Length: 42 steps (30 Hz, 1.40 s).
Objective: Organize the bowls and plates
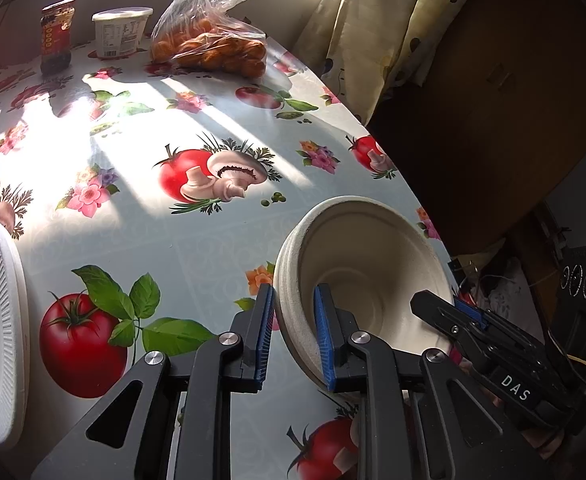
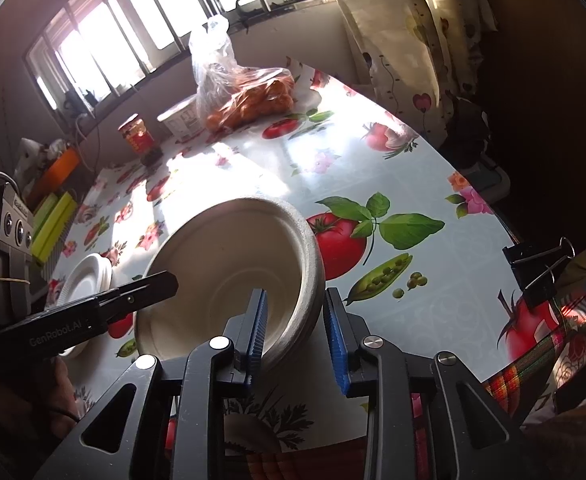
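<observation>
Right wrist: "GenRobot.AI" on left gripper (image 2: 161, 280)

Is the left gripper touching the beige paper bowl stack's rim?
Touching. In the left wrist view, the left gripper straddles the beige paper bowl stack, its blue pads pressed against the rim wall inside and outside.

a barred window (image 2: 133, 40) lets in strong daylight that falls in bright bands across the table (image 1: 221, 240), which wears a glossy cloth printed with tomatoes, mushrooms, peas and flowers. a pale curtain (image 2: 405, 40) with heart shapes hangs at the right of the window. beside the table stands dark brown wooden furniture (image 1: 493, 100). the wall (image 2: 9, 92) under the window is dim and plain.
</observation>
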Tool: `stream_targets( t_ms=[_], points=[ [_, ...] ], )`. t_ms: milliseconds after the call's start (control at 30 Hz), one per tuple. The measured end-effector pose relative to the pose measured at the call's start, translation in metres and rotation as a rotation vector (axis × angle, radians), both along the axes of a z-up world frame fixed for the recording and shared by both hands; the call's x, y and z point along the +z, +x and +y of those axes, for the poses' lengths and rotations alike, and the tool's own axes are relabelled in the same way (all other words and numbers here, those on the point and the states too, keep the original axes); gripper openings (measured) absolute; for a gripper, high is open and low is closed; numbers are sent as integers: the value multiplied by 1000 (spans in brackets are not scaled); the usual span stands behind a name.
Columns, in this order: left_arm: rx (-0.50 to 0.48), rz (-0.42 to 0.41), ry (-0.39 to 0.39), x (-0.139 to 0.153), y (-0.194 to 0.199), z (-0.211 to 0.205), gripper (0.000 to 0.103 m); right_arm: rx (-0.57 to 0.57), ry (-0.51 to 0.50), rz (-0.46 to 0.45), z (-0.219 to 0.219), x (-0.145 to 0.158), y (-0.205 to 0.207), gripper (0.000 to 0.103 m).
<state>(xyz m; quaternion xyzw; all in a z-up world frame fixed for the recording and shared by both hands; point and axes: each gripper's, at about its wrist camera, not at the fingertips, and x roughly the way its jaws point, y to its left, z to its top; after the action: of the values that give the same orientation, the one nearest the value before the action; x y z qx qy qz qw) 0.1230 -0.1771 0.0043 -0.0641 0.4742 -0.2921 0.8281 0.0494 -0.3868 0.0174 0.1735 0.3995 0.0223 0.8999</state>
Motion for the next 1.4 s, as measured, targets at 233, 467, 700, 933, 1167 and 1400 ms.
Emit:
stream_targets(
  t_ms=[233, 467, 700, 933, 1167, 1400],
  points=[
    [10, -4, -5, 3, 1, 3, 21, 6, -8, -2, 0, 1, 2, 27],
    [37, -15, -10, 11, 1, 14, 21, 27, -11, -11, 4, 8, 8, 27],
    [73, -18, -22, 16, 1, 28, 21, 58, -19, -19, 19, 16, 14, 27],
    [120, -31, -28, 22, 0, 48, 21, 103, -20, -29, 36, 23, 22, 27],
    [173, -39, -19, 28, -1, 69, 21, 155, -17, -35, 58, 27, 30, 27],
    [223, -47, -14, 32, -3, 89, 21, 206, -17, -40, 78, 31, 39, 27]
  ],
)
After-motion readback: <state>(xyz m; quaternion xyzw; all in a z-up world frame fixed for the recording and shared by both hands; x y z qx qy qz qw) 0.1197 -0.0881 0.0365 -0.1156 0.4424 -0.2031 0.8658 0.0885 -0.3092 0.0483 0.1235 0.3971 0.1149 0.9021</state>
